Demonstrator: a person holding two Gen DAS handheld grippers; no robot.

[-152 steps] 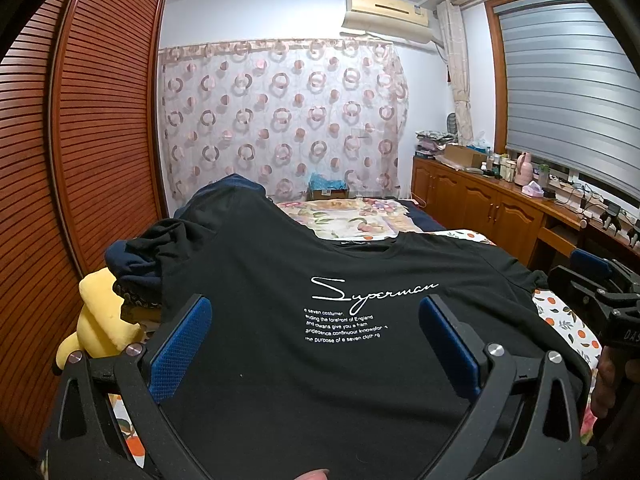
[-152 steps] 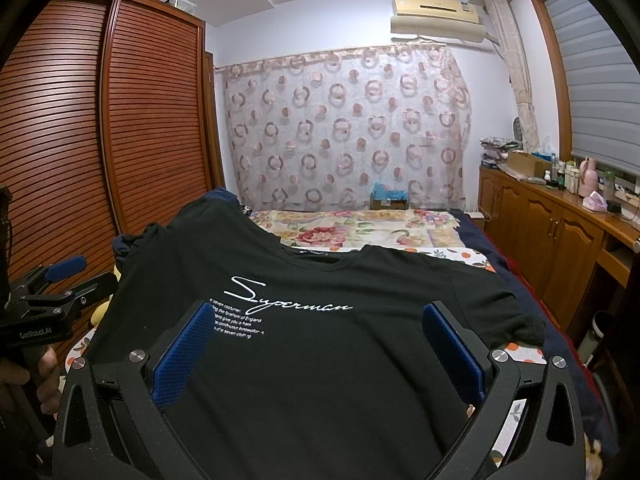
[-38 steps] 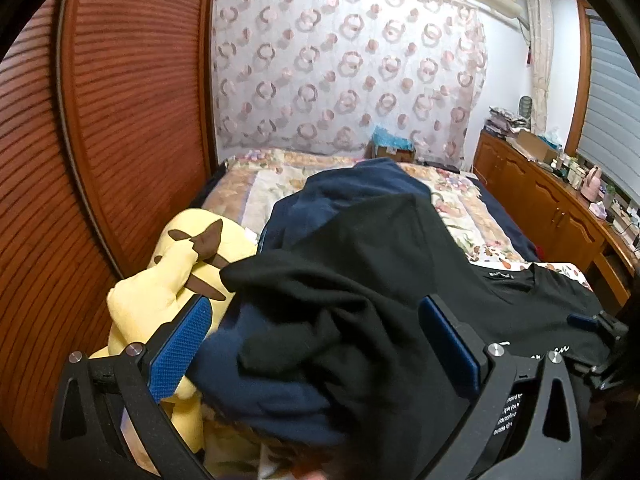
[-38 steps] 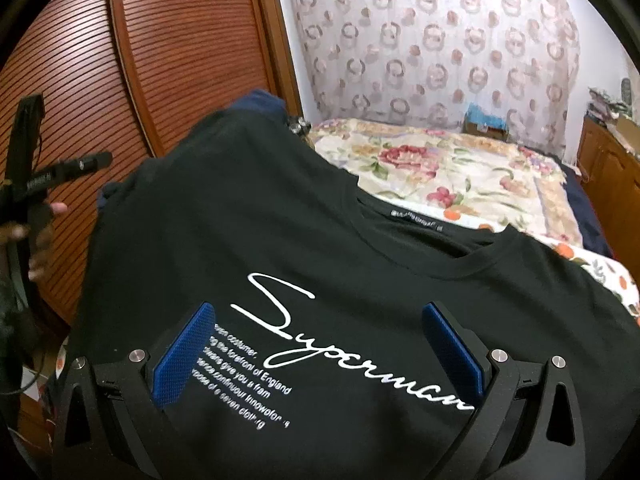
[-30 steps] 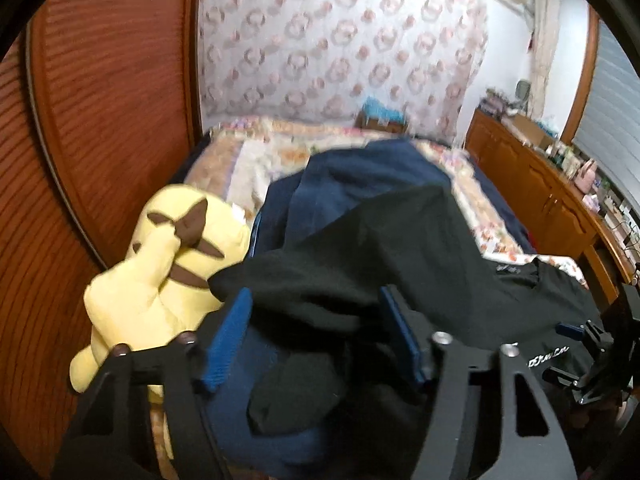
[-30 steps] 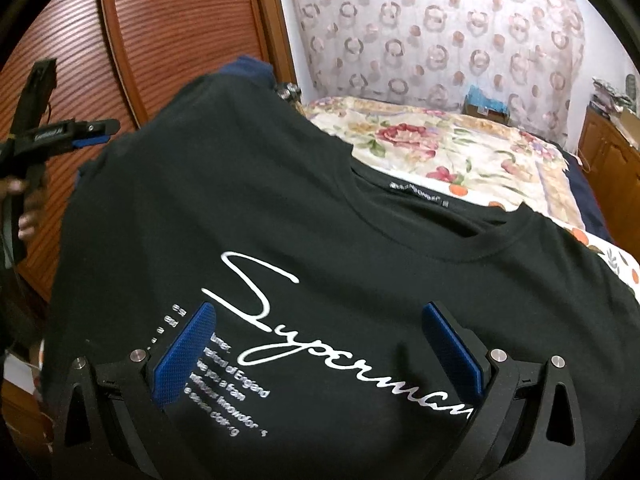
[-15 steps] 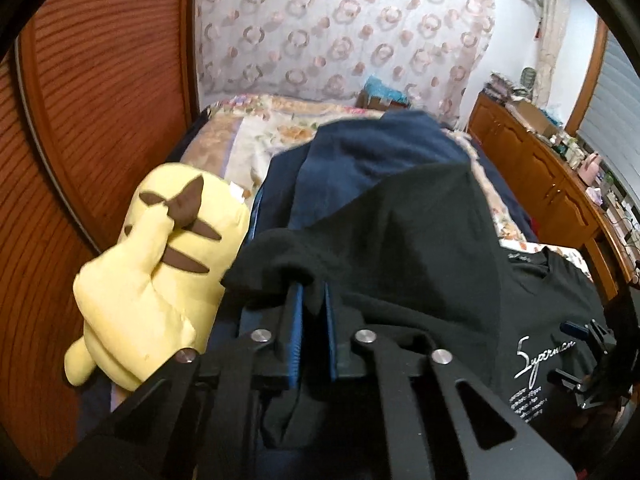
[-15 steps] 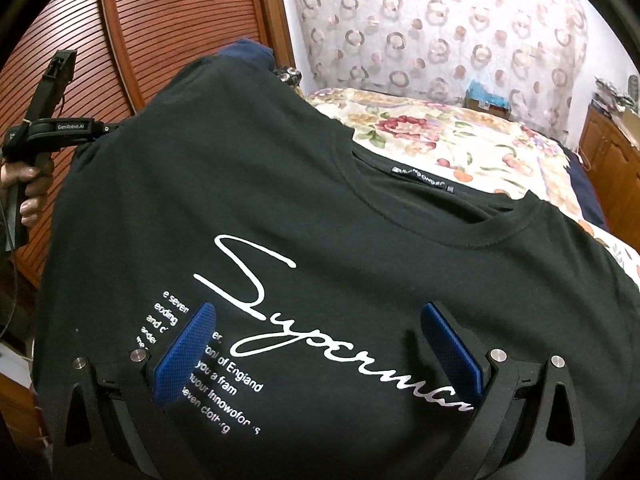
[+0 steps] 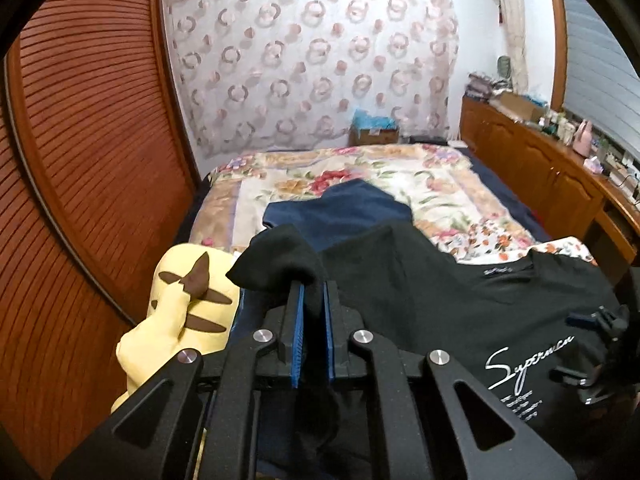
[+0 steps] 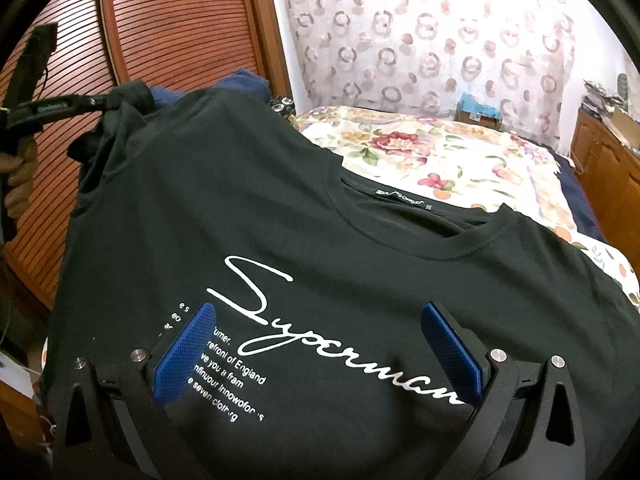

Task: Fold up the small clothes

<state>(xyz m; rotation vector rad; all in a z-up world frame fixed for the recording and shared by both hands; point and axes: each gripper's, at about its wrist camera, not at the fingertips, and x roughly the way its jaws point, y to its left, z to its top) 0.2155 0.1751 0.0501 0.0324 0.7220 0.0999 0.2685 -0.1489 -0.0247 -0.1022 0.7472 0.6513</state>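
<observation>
Pinching a sleeve over a lumpy pile

Gripping the left sleeve (image 9: pixel 280 260), the left tool (image 9: pixel 312 300) has its blue pads nearly together with a wad of black cloth between them. Nearest in the right view, the right tool (image 10: pixel 320 344) stands wide over the printed chest of the black shirt (image 10: pixel 360 240), holding nothing.

The shirt lies face up on the bed (image 9: pixel 440 200), its left side draped over a navy garment (image 9: pixel 340 216) at 12 o'clock from the left tool. A yellow plush (image 9: pixel 180 304) sits at 9 o'clock, just beside the sleeve.

Risks, as I judge them: the pinch looks bunched, so more than one layer may be caught and the fold would come out crooked. Pulling the sleeve across could drag the navy garment along or nudge the plush. With the right tool pressing nothing down, the whole shirt may slide instead of creasing.
</observation>
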